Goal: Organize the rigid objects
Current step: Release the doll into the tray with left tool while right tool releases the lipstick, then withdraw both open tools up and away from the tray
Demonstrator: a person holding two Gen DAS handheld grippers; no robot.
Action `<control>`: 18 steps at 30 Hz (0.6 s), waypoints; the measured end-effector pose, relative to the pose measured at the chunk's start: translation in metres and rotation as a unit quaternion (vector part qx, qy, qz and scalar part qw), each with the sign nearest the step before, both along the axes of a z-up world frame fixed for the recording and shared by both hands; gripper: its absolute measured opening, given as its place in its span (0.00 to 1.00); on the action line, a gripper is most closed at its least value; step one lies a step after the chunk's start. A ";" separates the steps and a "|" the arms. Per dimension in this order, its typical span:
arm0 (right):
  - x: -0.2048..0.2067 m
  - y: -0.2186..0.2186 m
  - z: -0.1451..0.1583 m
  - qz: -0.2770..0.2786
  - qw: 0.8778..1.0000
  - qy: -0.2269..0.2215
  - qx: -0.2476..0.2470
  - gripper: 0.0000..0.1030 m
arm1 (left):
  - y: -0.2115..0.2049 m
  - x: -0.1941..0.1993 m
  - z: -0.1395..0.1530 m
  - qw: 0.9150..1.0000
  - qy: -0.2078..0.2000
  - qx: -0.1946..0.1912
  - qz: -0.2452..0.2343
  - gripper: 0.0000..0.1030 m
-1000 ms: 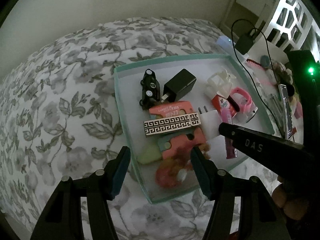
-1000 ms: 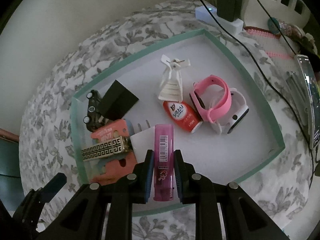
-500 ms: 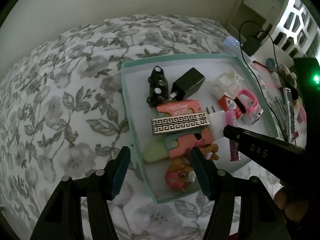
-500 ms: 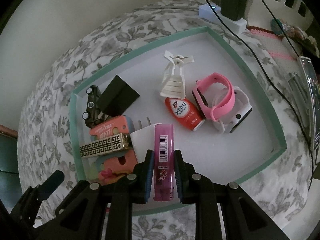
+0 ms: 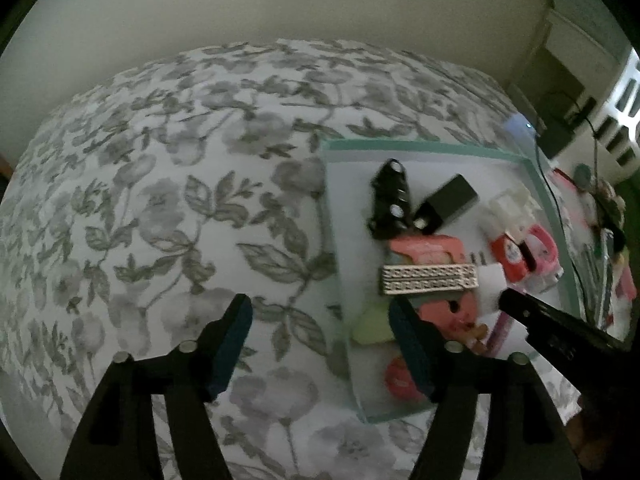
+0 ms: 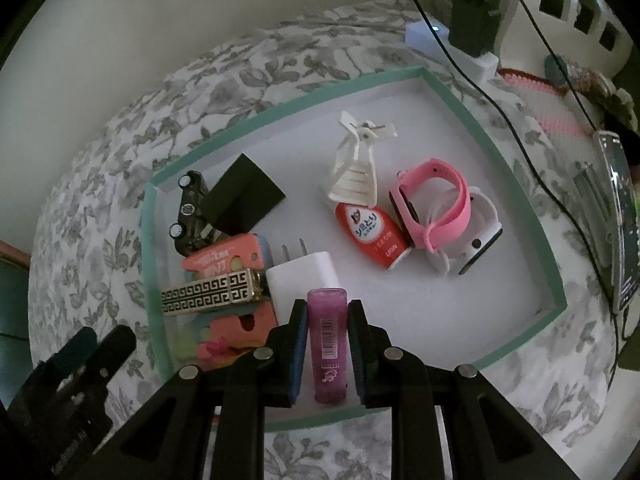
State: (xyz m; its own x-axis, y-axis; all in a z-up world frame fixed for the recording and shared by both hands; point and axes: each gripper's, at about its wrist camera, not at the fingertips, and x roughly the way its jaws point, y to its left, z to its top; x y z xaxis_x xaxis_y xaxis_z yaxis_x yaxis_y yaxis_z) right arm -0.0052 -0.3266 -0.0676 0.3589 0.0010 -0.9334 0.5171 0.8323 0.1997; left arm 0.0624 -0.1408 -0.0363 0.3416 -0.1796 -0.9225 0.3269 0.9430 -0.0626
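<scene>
The right gripper [image 6: 327, 346] is clamped on the purple glittery barcoded tube [image 6: 328, 344], just above the shallow teal-rimmed tray [image 6: 516, 184] near its front edge. Better to lower it flat beside the white plug-in charger [image 6: 304, 276] before letting go. The left gripper [image 5: 320, 344], its jaws opening and empty, hovers over the floral bedspread [image 5: 160, 200] left of the tray.

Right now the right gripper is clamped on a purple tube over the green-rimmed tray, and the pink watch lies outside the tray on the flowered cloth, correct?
Not quite. The right gripper is clamped on the purple tube over the green-rimmed tray, but the pink watch lies inside the tray, beside the red bottle. The right wrist view shows it.
</scene>
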 end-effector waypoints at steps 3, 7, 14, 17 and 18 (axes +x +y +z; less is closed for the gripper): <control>0.002 0.001 0.000 0.004 1.000 -0.001 -0.007 0.31 | 0.005 0.003 -0.001 1.000 -0.003 0.003 0.011 0.71; 0.003 0.003 -0.002 0.007 1.000 0.000 -0.010 0.46 | 0.010 0.007 -0.003 1.000 -0.007 0.012 0.022 0.88; 0.005 0.005 0.001 0.016 1.000 -0.015 -0.019 0.70 | 0.018 0.013 -0.007 0.999 -0.013 0.017 0.040 0.91; 0.006 0.008 0.002 0.022 0.999 -0.019 -0.026 0.80 | 0.023 0.015 -0.008 0.999 -0.013 0.016 0.048 0.91; 0.006 0.008 0.003 0.024 0.999 -0.021 -0.027 0.81 | 0.025 0.016 -0.009 0.999 -0.014 0.016 0.050 0.91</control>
